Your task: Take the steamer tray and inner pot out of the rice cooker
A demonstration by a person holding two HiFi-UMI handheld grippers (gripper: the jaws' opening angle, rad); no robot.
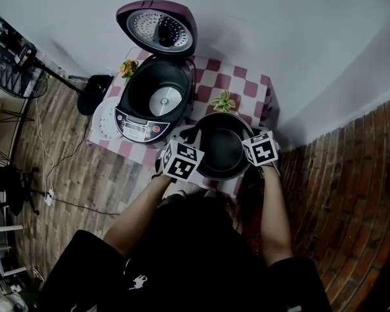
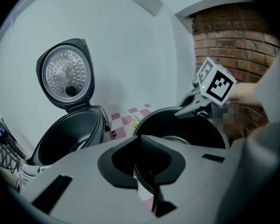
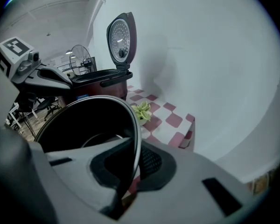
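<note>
The black inner pot (image 1: pixel 221 149) is out of the rice cooker (image 1: pixel 153 99) and sits over the front right part of the checkered table (image 1: pixel 247 86), between my two grippers. My left gripper (image 1: pixel 194 147) is shut on the pot's left rim; in the left gripper view the rim (image 2: pixel 144 181) runs between its jaws. My right gripper (image 1: pixel 248 149) is shut on the right rim (image 3: pixel 136 139). The cooker stands empty with its lid (image 1: pixel 159 28) raised. A white perforated steamer tray (image 1: pixel 104 119) lies on the table left of the cooker.
A small potted plant (image 1: pixel 223 101) stands just behind the pot, and another plant (image 1: pixel 128 68) is at the table's back left corner. A white wall runs behind the table. Brick flooring lies to the right, wood flooring with cables and chairs to the left.
</note>
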